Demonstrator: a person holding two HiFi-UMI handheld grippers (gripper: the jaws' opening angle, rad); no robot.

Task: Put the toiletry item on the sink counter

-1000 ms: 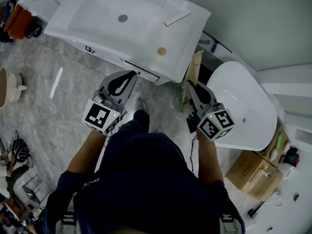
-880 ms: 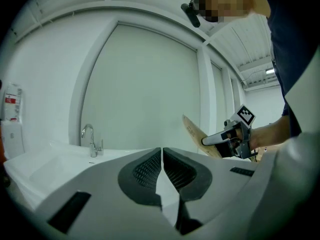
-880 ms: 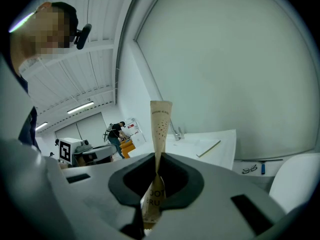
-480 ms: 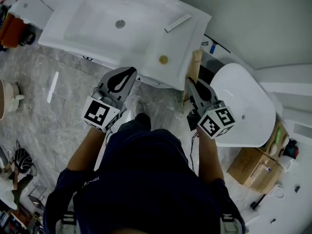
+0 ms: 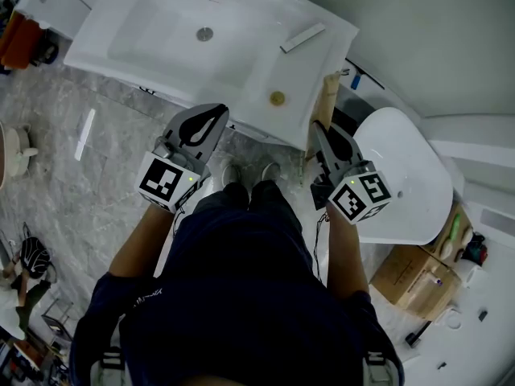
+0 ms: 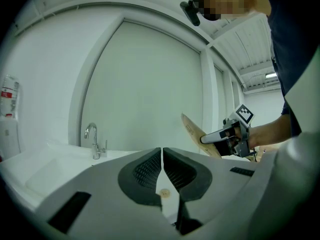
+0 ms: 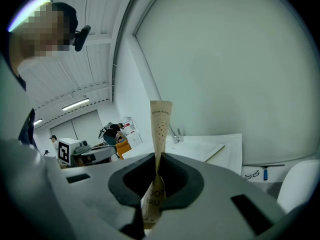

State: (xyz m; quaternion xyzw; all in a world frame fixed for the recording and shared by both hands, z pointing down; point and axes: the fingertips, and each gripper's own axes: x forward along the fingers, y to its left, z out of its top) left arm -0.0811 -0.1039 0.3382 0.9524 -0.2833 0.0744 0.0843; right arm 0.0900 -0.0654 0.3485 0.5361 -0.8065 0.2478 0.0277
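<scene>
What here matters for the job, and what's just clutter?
In the job:
- paper packet, pinched in the right tool
- sink counter, where it goes

Just lying about:
- flat strip and round disc on the counter
- toilet
- cardboard box
- left tool, shut and empty

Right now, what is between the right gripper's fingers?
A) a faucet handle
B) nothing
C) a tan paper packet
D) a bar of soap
C: in the right gripper view the right gripper is shut on the tan paper packet, which stands up out of the grip.
</scene>
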